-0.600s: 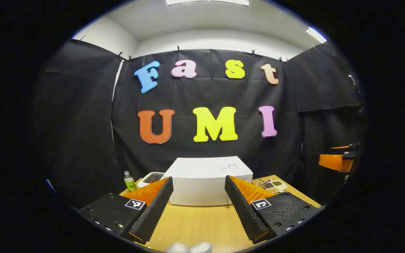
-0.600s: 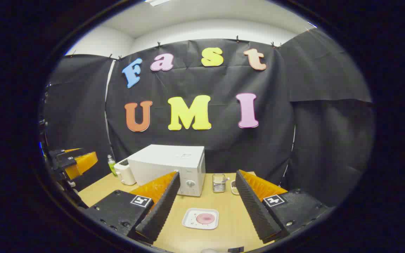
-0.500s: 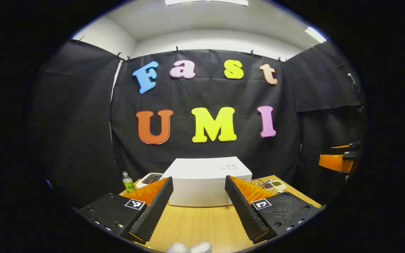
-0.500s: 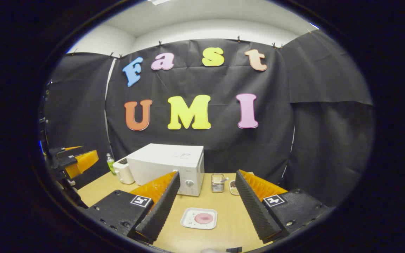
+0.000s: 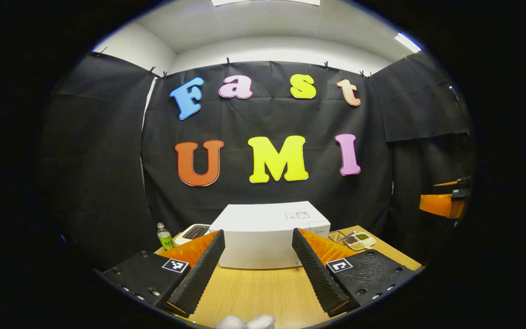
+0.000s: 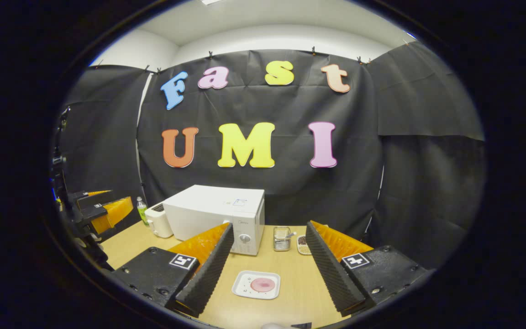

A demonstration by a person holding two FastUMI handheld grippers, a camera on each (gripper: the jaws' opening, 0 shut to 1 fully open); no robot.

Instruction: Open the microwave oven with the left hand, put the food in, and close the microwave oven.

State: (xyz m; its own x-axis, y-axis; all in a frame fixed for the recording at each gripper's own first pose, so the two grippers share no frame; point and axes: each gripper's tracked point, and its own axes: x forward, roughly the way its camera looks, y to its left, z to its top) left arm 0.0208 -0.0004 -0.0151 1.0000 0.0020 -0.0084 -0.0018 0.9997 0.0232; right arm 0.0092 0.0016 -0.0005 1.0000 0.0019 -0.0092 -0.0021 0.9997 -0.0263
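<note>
Two grippers, both spread wide with nothing between the fingers, so we're right at the start. The microwave [image 5: 270, 235] sits at the back of the wooden table [image 5: 263, 292], door shut as far as I can tell, and it's my landmark for everything else.

The left gripper [image 5: 256, 269] hangs in front of the microwave, well apart from it, pointed roughly at the middle of its face. The right gripper [image 6: 267, 269] is off toward the microwave's control-knob side, and the white tray [image 6: 256, 284] with the pink food [image 6: 263, 284] lies on the table just in front of that corner. Behind the tray, beside the microwave, stand a wire holder [image 6: 282, 238] and a small dish [image 6: 303, 245]. On the microwave's other side there's a white toaster [image 6: 159, 220] and a green bottle [image 6: 142, 210].

My take on the step in hand, the left-hand door opening: I can't make out a handle from here, so bring the left gripper in slowly toward the door edge next to the control panel and find the grip first. Pull along the door's swing, not straight back, or the whole box might slide on the table. Keep the right gripper and the tray out of the door's arc.
</note>
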